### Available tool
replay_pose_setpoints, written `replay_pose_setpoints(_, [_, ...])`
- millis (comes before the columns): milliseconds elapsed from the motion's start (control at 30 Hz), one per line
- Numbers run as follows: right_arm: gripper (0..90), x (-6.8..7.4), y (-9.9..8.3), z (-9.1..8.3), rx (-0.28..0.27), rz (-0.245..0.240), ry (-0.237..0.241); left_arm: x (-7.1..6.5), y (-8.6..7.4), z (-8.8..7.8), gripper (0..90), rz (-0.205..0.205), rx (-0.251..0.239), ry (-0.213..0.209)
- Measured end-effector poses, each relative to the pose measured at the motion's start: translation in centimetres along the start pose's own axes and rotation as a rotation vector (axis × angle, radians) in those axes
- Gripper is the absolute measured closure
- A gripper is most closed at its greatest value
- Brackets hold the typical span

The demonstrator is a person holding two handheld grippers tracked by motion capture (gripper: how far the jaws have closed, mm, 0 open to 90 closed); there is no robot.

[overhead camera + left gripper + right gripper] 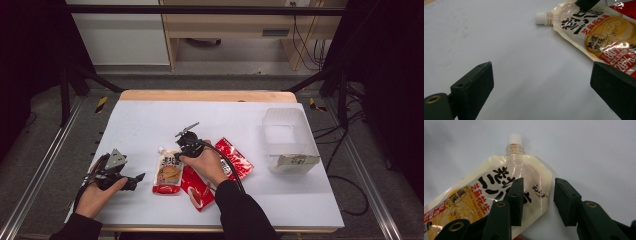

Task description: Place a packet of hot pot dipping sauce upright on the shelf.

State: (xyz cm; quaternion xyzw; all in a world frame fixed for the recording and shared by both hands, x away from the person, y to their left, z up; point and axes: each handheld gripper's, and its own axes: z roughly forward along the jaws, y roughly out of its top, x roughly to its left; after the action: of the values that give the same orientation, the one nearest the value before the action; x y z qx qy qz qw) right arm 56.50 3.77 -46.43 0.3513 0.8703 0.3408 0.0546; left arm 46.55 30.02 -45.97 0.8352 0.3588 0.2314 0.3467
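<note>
On the white table (pixel 150 120), the spouted sauce pouch (pixel 506 185) lies flat beside 2 red packets (pixel 235 157). The right gripper (pixel 537 200) straddles the pouch's upper corner, jaws parted, not pressing it. The left gripper (pixel 541 82) rests nearby, jaws wide apart and holding nothing.

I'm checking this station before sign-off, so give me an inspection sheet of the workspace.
Surface: white table top, flat.
Job's things: spouted sauce pouch lying flat, white cap on.
Clutter: red packets beside the pouch; clear plastic bin at the right holding a pale packet.
Grippers: right gripper open over the pouch's upper corner, one jaw over the print, one beside its edge; left gripper open above bare table.
Cables: black cable trailing from the right gripper.
Surroundings: wooden furniture and floor wires behind.
</note>
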Motion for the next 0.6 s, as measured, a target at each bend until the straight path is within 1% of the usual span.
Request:
replay_pose_setpoints(67, [63.6, 0.0, 0.0, 0.0, 0.003, 0.004, 0.012, 0.0, 0.0, 0.0, 4.8, 0.0, 0.0, 0.0])
replay_pose_setpoints(133, [65.3, 0.1, 0.0, 0.0, 0.017, 0.003, 0.009, 0.0, 0.0, 0.0, 4.8, 0.0, 0.0, 0.0])
replay_pose_setpoints(200, [70.2, 0.2, 0.0, 0.0, 0.017, -0.011, 0.01, 0.0, 0.0, 0.0, 4.8, 0.001, 0.002, -0.001])
replay_pose_setpoints(267, [75.0, 0.2, 0.0, -0.2, 0.016, 0.002, 0.011, 0.0, 0.0, 0.0, 4.8, 0.002, 0.002, 0.0])
replay_pose_setpoints(333, [79.3, 0.3, 0.0, -0.3, 0.017, -0.01, 0.015, 0.0, 0.0, 0.0, 4.8, 0.0, 0.002, 0.0])
replay_pose_setpoints(467, [86.7, 0.8, 0.0, -0.4, 0.018, -0.063, 0.018, 0.0, 0.1, 0.0, 4.8, 0.002, 0.002, -0.003])
replay_pose_setpoints(600, [89.1, 1.4, 0.2, -0.9, 0.004, -0.096, 0.017, 0.0, 0.1, 0.0, 5.0, 0.004, 0.001, -0.009])
